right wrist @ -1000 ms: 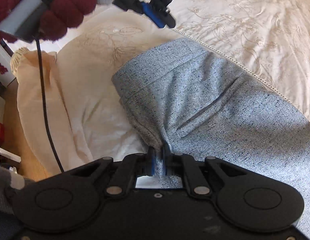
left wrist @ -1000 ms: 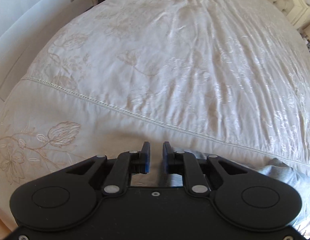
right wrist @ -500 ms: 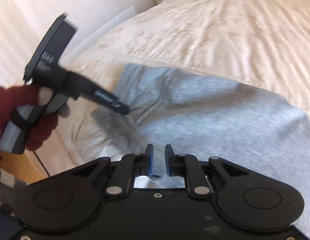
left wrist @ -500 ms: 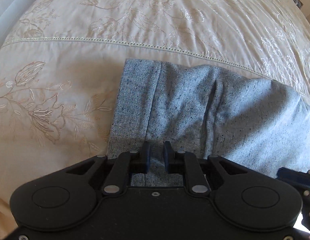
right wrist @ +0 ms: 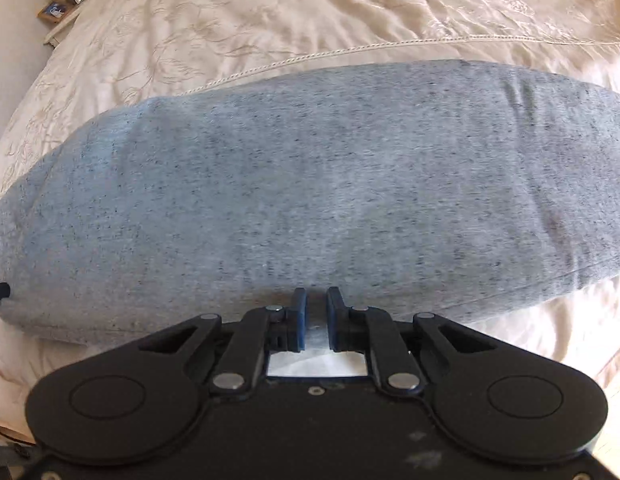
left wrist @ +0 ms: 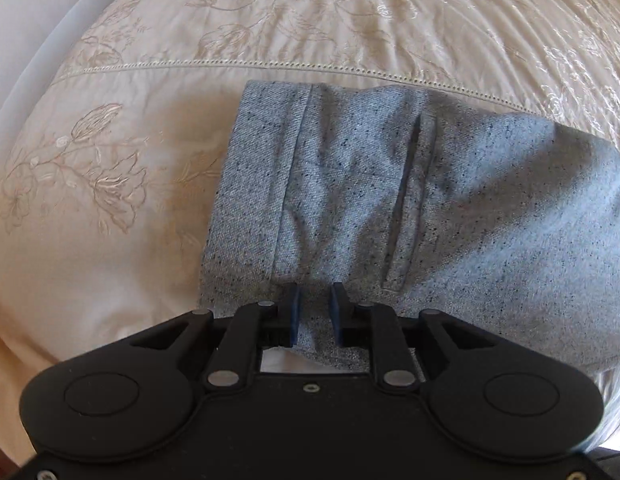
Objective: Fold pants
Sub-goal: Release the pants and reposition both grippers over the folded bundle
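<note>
The left gripper (left wrist: 314,304) points steeply down at the near edge of the grey pants (left wrist: 430,200), which lie on a cream embroidered bedspread (left wrist: 109,168). Its black body fills the bottom of the left wrist view, and its two blue-padded fingers (left wrist: 294,312) stand apart with grey cloth showing in the gap. The jaws have just been opening; the pads stand on either side of the fabric, and a clear strip of cloth separates them, so they read as parted and not clamped. In this view the waistband (left wrist: 253,184) runs from the upper centre down to the lower centre, with a slit pocket (left wrist: 406,200) to its right, and the rest of the garment spreads toward the right edge.

The right gripper (right wrist: 317,312) also tilts steeply down, its body across the bottom of the right wrist view. Its fingers sit over the lower hem side of a long grey stretch of the pants (right wrist: 310,184) that crosses the whole frame from left to right. These jaws have just been closing, yet a narrow gap remains between the pads, with grey fabric and pale bedspread seen through it; they do not pinch the cloth. A stitched seam line (right wrist: 310,56) of the bedspread (right wrist: 269,8) runs above the garment, and a bedside shelf (right wrist: 65,0) sits in the upper left corner.
</note>
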Motion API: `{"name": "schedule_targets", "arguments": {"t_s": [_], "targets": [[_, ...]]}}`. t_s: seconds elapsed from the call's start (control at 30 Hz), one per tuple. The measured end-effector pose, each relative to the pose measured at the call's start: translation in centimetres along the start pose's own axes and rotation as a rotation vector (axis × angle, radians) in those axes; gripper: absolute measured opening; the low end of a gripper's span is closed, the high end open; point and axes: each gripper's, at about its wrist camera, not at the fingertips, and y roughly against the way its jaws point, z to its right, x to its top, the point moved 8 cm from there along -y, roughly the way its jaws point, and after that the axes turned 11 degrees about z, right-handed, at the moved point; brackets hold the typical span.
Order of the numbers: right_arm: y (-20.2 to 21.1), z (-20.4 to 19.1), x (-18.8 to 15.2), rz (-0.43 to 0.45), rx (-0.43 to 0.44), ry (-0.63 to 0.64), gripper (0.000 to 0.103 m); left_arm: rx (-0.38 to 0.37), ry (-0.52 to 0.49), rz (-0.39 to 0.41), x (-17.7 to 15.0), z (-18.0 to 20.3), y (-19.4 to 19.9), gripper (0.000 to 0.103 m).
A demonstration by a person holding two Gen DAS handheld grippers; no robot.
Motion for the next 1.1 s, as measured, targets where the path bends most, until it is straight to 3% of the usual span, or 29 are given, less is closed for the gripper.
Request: {"name": "schedule_targets", "arguments": {"t_s": [0.1,0.3,0.4,0.53,0.63,0.73,0.8,0.93,1.1], "targets": [[1.3,1.6,1.8,0.031,0.050,0.003,0.016,0.033,0.078,0.046,1.6,1.2,2.2,0.026],[2.9,1.0,6.8,0.087,0.220,0.039,0.018,-0.064,0.200,0.137,4.8,8.3,4.4,0.026],[2.4,-0.3,9.0,0.084,0.292,0.066,0.019,-0.118,0.211,0.132,4.5,11.7,3.4,0.027],[2.0,-2.7,11.9,0.078,0.368,0.089,0.020,-0.092,0.149,0.042,1.5,13.9,0.7,0.027],[1.5,-4.5,13.1,0.061,0.414,0.083,0.023,-0.069,0.090,-0.060,-2.0,13.7,-1.6,0.027],[0.5,-6.5,13.9,0.036,0.432,0.080,0.025,-0.108,0.028,-0.048,-2.6,13.7,-1.0,0.027],[-0.4,-7.9,14.5,0.032,0.428,0.082,0.026,-0.131,-0.001,-0.043,-1.7,13.4,-0.1,0.027],[-2.6,-11.7,15.7,0.032,0.423,0.118,0.029,-0.138,-0.036,0.082,2.4,11.4,2.0,0.027],[-6.6,-16.9,17.4,0.026,0.390,0.199,0.030,-0.095,0.013,0.139,6.6,6.4,0.9,0.027]]}}
